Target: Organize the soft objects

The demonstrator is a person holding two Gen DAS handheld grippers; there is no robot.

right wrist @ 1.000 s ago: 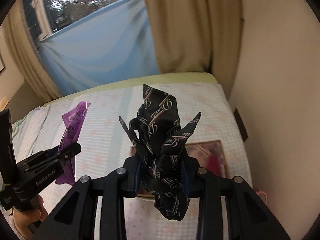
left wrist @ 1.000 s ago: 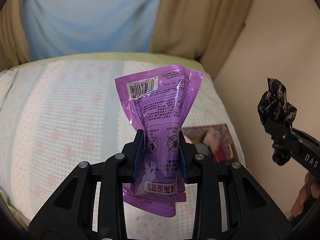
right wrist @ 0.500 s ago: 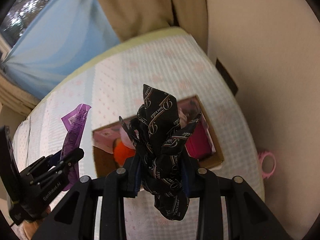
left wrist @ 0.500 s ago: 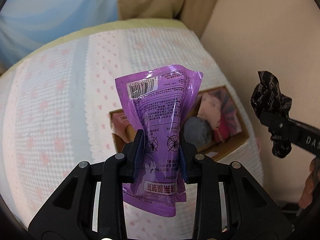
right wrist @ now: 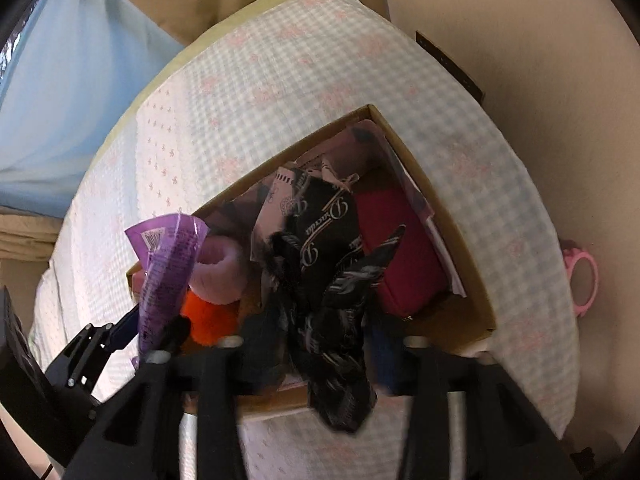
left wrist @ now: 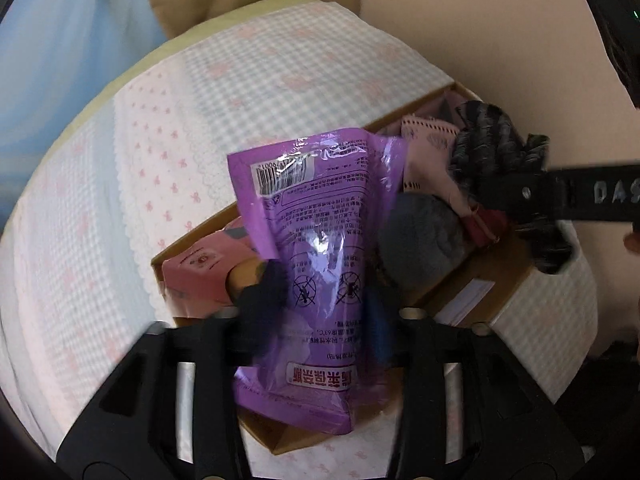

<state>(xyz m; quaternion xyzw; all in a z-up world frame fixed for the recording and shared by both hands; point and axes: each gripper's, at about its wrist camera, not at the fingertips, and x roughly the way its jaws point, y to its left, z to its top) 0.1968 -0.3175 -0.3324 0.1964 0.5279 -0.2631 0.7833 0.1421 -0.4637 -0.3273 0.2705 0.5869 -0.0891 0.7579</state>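
My left gripper (left wrist: pixel 322 300) is shut on a purple plastic pouch (left wrist: pixel 316 248) and holds it over the near left part of a cardboard box (left wrist: pixel 496 292). The pouch also shows in the right wrist view (right wrist: pixel 168 272). My right gripper (right wrist: pixel 324 336) is shut on a black patterned cloth (right wrist: pixel 328 280) and holds it over the box (right wrist: pixel 452 216); the cloth also shows in the left wrist view (left wrist: pixel 500 148). The box sits on a bed and holds several soft things.
In the box lie a pink pack (left wrist: pixel 200 268), a grey ball (left wrist: pixel 424 232), a pink roll (right wrist: pixel 218 272), an orange thing (right wrist: pixel 208 320) and a red pouch (right wrist: pixel 404 248). The checked bedcover (right wrist: pixel 280 80) spreads around. A wall (right wrist: pixel 540 80) stands close on the right, with a pink ring (right wrist: pixel 582 280) below.
Both grippers have tilted down and moved closer over the box, each still holding its item. The box now fills the middle of both views.
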